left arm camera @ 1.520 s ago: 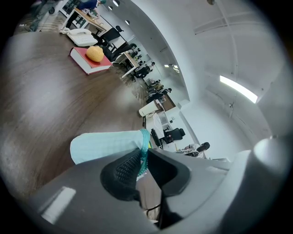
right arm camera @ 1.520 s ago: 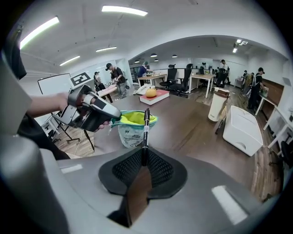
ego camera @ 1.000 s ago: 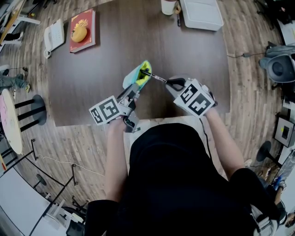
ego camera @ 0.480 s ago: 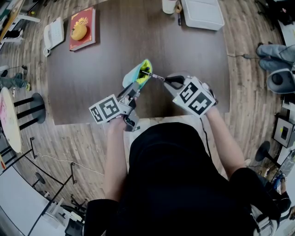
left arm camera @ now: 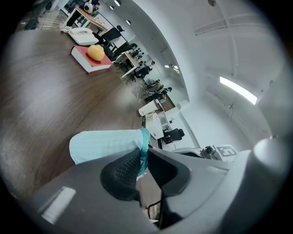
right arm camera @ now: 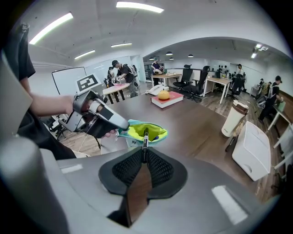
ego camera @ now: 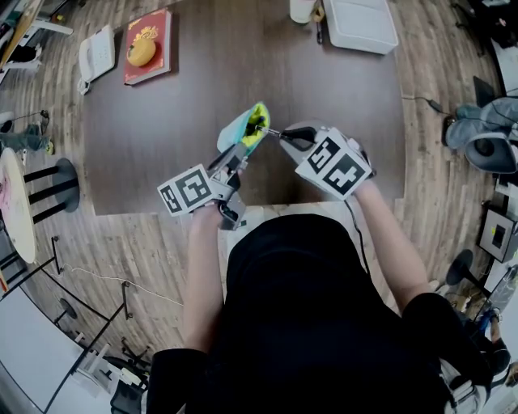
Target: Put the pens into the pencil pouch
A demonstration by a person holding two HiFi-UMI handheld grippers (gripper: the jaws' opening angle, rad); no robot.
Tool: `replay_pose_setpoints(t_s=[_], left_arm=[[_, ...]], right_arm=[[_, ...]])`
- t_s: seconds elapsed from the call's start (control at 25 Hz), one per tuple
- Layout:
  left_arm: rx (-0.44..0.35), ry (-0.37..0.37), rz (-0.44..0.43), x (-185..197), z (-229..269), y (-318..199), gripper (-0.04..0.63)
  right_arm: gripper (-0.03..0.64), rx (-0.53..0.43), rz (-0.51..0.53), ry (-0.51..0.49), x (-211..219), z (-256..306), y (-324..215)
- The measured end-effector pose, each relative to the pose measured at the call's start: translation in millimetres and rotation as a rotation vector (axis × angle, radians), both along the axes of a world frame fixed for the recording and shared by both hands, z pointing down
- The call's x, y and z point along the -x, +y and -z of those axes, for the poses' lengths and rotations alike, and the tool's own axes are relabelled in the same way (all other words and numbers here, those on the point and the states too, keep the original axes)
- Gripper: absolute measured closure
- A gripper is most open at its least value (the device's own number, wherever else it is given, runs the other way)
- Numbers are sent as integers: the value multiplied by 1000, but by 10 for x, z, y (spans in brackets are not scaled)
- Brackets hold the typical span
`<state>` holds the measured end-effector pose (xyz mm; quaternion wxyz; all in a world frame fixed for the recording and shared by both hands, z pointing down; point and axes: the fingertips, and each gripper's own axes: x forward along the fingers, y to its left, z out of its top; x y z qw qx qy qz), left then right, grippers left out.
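A light-blue pencil pouch (ego camera: 243,129) with a yellow-green lining (right arm camera: 144,131) stands open above the dark table. My left gripper (ego camera: 236,158) is shut on the pouch's teal rim (left arm camera: 143,151) and holds the mouth up. My right gripper (ego camera: 285,136) is shut on a black pen (right arm camera: 145,139). The pen's front end reaches over the rim into the pouch mouth (ego camera: 257,124). A blue object lies inside the pouch. In the left gripper view the pouch's outer side (left arm camera: 105,144) fills the middle.
A red book with a yellow round object (ego camera: 142,51) and a white phone (ego camera: 95,58) lie at the table's far left. A white box (ego camera: 360,24), a cup (ego camera: 303,10) and a dark pen (ego camera: 320,32) sit at the far right edge. Desks, chairs and people stand beyond.
My right gripper has moved left toward the pouch, carrying the pen's tip further into the mouth. The left gripper and the pouch have stayed where they were.
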<state>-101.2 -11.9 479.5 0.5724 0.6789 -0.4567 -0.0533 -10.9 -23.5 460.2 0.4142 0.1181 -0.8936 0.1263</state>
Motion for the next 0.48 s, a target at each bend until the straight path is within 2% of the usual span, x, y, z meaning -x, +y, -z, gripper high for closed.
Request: replay_pose_setpoints(t_s=[0.48], left_arm=[[2, 1, -6, -19, -1, 9, 551]], right_arm=[[572, 31, -9, -7, 175, -92, -17]])
